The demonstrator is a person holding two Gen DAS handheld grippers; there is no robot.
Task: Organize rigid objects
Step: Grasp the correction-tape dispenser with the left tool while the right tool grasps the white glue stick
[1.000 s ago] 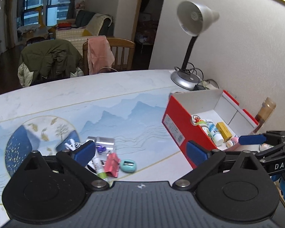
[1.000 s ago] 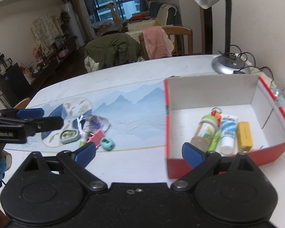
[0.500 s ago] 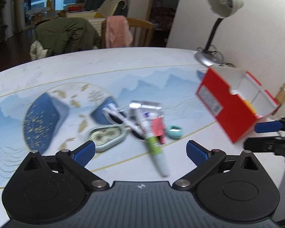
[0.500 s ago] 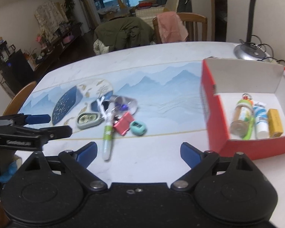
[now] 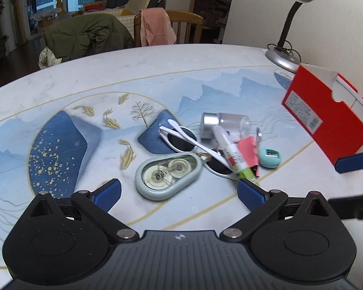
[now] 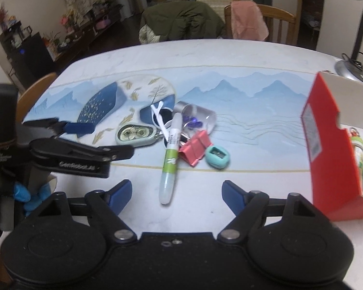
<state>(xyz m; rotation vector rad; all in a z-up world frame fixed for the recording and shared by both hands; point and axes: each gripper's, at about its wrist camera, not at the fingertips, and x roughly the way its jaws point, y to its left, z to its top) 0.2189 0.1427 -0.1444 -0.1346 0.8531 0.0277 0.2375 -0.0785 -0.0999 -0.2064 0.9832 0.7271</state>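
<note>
A pile of small items lies mid-table: a grey-green correction tape [image 5: 168,175] [image 6: 136,134], white sunglasses [image 5: 188,141], a green-and-white glue pen [image 5: 234,155] [image 6: 170,160], a red binder clip [image 6: 195,148], a teal sharpener [image 5: 269,157] [image 6: 217,157] and a clear jar [image 6: 196,118]. My left gripper [image 5: 179,193] is open and empty, just short of the correction tape. My right gripper [image 6: 176,193] is open and empty, just short of the glue pen's near end. A red box [image 5: 326,118] [image 6: 331,145] stands to the right with several items inside.
A desk lamp [image 5: 290,24] stands behind the red box near the wall. Chairs with a green coat [image 5: 84,36] and a pink cloth [image 5: 157,26] stand at the table's far edge. The left gripper shows at the left of the right wrist view [image 6: 77,128].
Both grippers have swung left, away from the red box and toward the pile. The pile now sits close in front of both; both stayed open.
</note>
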